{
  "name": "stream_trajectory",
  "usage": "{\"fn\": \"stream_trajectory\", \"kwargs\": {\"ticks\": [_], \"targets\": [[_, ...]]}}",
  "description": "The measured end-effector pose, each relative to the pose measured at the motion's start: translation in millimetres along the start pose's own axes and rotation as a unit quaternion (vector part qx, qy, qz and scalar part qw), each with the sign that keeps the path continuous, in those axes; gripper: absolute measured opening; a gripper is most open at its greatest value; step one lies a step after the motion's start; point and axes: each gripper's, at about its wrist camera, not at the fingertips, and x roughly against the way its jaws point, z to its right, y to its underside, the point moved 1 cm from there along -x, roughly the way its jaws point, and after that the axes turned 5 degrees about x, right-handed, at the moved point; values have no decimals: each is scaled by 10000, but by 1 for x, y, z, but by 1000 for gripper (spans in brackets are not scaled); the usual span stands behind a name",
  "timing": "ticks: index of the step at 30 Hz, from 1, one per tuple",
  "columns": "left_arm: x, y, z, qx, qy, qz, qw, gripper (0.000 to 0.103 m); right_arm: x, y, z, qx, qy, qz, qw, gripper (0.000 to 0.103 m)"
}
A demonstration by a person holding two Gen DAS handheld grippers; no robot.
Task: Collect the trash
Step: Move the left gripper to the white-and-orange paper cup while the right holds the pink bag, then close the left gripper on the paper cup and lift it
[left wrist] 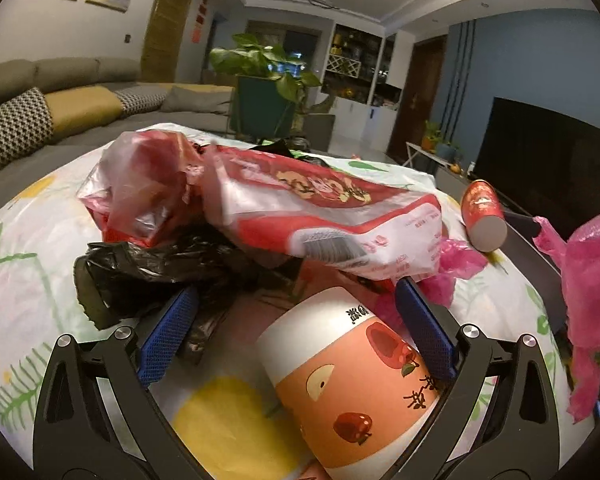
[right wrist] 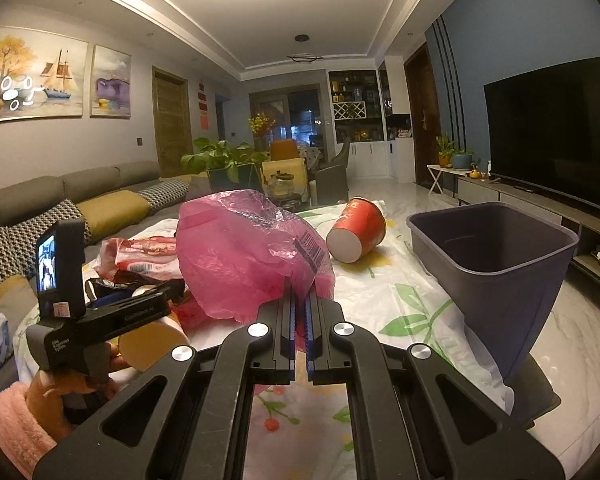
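Observation:
My right gripper [right wrist: 300, 300] is shut on a crumpled pink plastic bag [right wrist: 244, 252], held above the table; the same bag [left wrist: 588, 280] hangs at the right edge of the left wrist view. My left gripper [left wrist: 296, 308] is open, its blue pads on either side of a tipped paper cup with apple pictures [left wrist: 352, 384]. Beyond it lie a black bag [left wrist: 152, 272], a clear red-tinted bag [left wrist: 140, 188] and a red-and-white wrapper [left wrist: 320, 216]. A red paper cup [right wrist: 358, 234] lies on its side. A dark grey bin [right wrist: 496, 264] stands at the table's right edge.
The floral tablecloth [right wrist: 400, 300] covers the table. A grey sofa with cushions [right wrist: 100, 200] runs along the left. A TV [right wrist: 552, 128] on a low cabinet stands at the right. A hand in a pink sleeve [right wrist: 24, 420] holds the left gripper.

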Motion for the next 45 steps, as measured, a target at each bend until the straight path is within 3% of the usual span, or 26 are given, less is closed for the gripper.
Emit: {"fn": "stream_trajectory", "kwargs": {"ticks": [11,15,19,20,21,26,28,31,32,34,37,40,42,45], "targets": [[53,31,-18,65,7,41,10000,97,3,0,-3,-5,-45,38,10000,5],[63,39,-9,-35,-257,347,9991,97,7,0,-7,-17,-133,23,9999,5],[48,17,-11,604,409,58,9973,97,14,0,-10,40,-115,82,9999,5],[43,11,-11,677,399,77,9969,97,16,-1,-9,18,-108,92,9999,4],[39,7,-12,726,415,93,9965,97,17,-1,-8,4,-108,92,9999,4],[40,-6,-15,956,1409,-2,9854,97,24,-1,0,-14,15,144,9999,5],[43,2,-16,894,1635,-161,9824,97,25,-1,2,-58,27,149,9999,5],[52,17,-18,759,1491,-360,9853,97,27,-1,2,-42,26,175,9998,5],[62,23,-21,773,1235,-300,9889,97,28,-1,2,-26,31,180,9998,5],[80,30,-25,740,1155,-85,9905,97,28,-1,2,-39,21,189,9998,5],[102,49,-22,226,1035,50,9944,97,29,-1,1,-56,14,210,9998,5],[105,78,-22,-489,723,-60,9962,97,33,-1,4,-74,34,260,9996,5],[102,86,-29,-572,671,-234,9958,97,33,0,4,-84,47,258,9996,5],[101,87,-29,-528,706,-132,9960,96,33,1,4,-71,79,220,9997,5]]}}
